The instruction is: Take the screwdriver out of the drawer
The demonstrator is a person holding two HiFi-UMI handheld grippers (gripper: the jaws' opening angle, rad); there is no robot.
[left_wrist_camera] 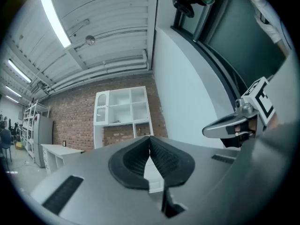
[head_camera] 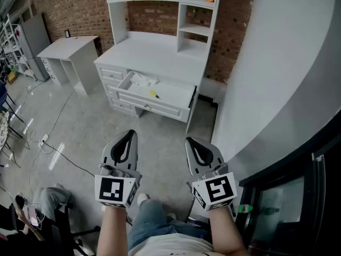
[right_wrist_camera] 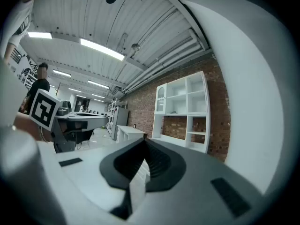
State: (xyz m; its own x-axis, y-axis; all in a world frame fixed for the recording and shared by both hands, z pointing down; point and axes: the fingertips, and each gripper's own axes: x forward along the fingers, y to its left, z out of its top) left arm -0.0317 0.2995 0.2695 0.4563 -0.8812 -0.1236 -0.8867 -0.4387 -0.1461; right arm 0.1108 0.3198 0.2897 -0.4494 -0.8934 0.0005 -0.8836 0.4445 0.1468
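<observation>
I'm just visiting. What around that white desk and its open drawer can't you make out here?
- Head view: the yellow thing in the open drawer is too small to confirm as a screwdriver.
- Head view: the white crumpled thing beside it, paper or cloth, too small to tell.
- Gripper views: the left gripper and right gripper hide the drawer's inside behind their own bodies.

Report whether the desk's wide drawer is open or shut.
Open. The drawer is pulled out from the white desk, its inside showing from above, with a yellow screwdriver lying in it.
</observation>
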